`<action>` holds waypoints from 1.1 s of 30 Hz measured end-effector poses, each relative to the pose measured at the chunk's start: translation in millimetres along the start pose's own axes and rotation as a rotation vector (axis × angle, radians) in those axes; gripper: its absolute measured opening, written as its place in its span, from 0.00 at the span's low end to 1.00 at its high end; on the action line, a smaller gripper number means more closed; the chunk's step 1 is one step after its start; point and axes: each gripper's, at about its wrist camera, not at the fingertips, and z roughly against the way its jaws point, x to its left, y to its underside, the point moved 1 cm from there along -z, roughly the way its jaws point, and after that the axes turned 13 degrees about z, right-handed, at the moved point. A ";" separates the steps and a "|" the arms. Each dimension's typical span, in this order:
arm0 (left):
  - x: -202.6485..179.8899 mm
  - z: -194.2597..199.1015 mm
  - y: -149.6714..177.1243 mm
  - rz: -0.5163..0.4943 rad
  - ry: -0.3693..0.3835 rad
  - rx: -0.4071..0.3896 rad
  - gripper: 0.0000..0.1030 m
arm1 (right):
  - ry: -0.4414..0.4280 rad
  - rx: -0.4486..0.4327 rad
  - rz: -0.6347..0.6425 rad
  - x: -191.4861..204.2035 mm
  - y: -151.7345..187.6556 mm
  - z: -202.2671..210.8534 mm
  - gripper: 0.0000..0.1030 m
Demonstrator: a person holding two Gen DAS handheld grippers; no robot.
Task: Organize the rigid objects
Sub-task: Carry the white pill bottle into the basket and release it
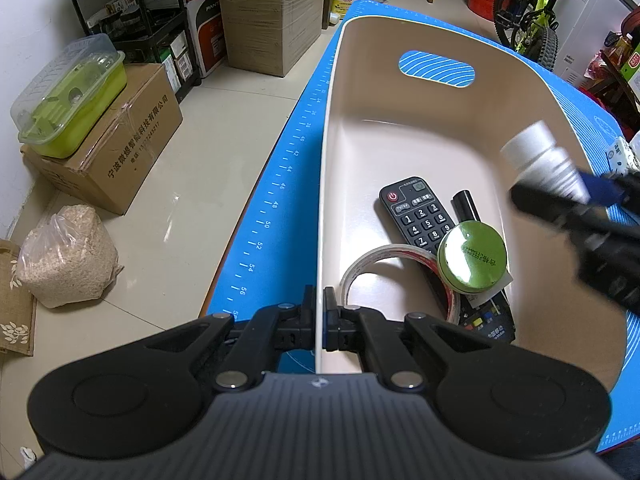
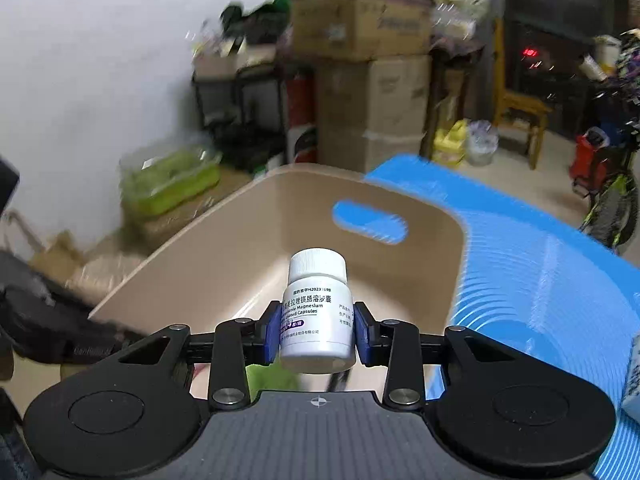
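Note:
A beige plastic basket (image 1: 400, 128) stands on a blue mat (image 1: 280, 184). My left gripper (image 1: 319, 312) is shut on the basket's near left wall. Inside lie a black remote (image 1: 416, 212), a roll of clear tape (image 1: 372, 268), a round green tin (image 1: 472, 256) and a black marker (image 1: 466, 204). My right gripper (image 2: 316, 332) is shut on a white pill bottle (image 2: 318, 308) and holds it above the basket (image 2: 248, 232). In the left wrist view the bottle (image 1: 540, 160) and the right gripper (image 1: 568, 200) hang over the basket's right side, blurred.
The floor on the left holds a cardboard box (image 1: 116, 156) with a green lidded container (image 1: 68, 96), a bag of grain (image 1: 68, 256) and stacked boxes (image 1: 272, 20). A bicycle (image 1: 532, 20) stands at the back right. A small white object (image 1: 620, 156) lies on the mat's right.

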 end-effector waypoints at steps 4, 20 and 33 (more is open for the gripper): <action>0.1 0.0 -0.1 0.001 0.001 0.000 0.03 | -0.033 0.106 0.045 16.1 -0.6 -18.9 0.43; -0.6 1.5 0.4 0.002 0.003 0.000 0.03 | -0.063 0.206 0.101 30.1 2.2 -29.1 0.53; -0.3 1.6 0.1 0.002 0.003 0.001 0.03 | 0.000 0.021 0.014 -15.7 2.2 26.7 0.75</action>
